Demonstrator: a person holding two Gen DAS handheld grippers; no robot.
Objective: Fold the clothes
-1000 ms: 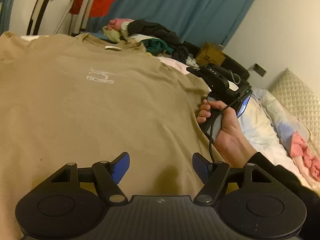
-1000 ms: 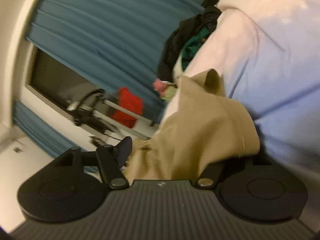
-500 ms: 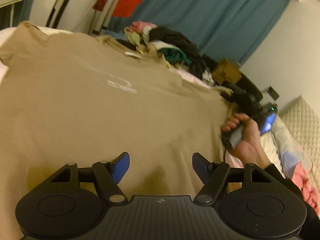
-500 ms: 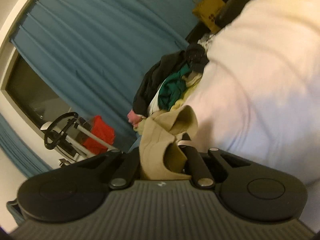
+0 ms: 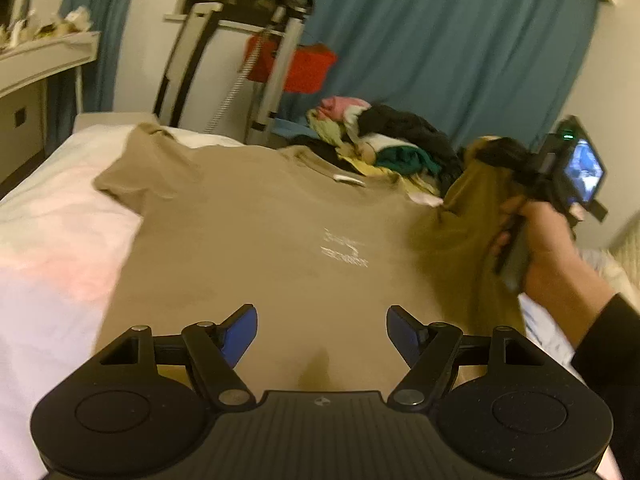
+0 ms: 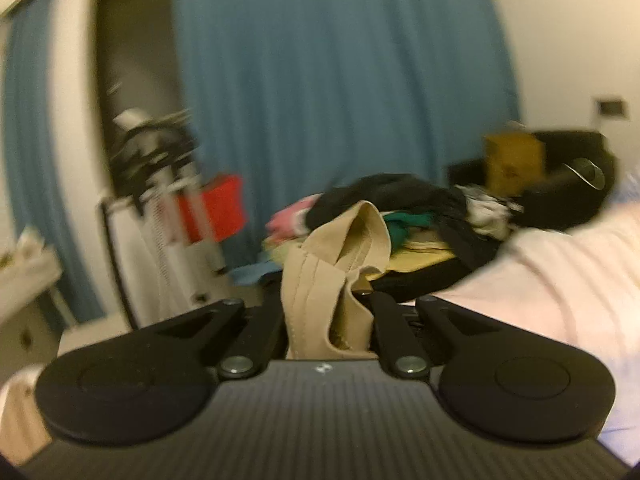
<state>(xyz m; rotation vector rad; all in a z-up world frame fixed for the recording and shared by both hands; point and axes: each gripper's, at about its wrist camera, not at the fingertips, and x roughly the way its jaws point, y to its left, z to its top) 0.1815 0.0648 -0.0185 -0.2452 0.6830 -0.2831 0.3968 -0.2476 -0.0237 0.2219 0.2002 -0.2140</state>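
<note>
A tan T-shirt [image 5: 272, 240] with a small white chest print lies spread face up on the white bed [image 5: 52, 248]. My left gripper [image 5: 322, 330] is open and empty, hovering over the shirt's lower part. My right gripper [image 6: 328, 292] is shut on a bunched tan sleeve [image 6: 340, 264] of the shirt. In the left wrist view the right gripper [image 5: 500, 152] holds that sleeve lifted off the bed at the shirt's right side, with the fabric hanging below it.
A pile of mixed clothes [image 5: 384, 144] lies at the far end of the bed. A blue curtain [image 5: 460, 40], an exercise machine with a red item [image 5: 288, 64] and a white shelf [image 5: 44, 60] stand beyond. A brown box [image 6: 514, 160] sits far right.
My right gripper closed on the shirt's right sleeve and lifted it up off the bed. My left gripper stayed open and pulled back toward the shirt's hem.
</note>
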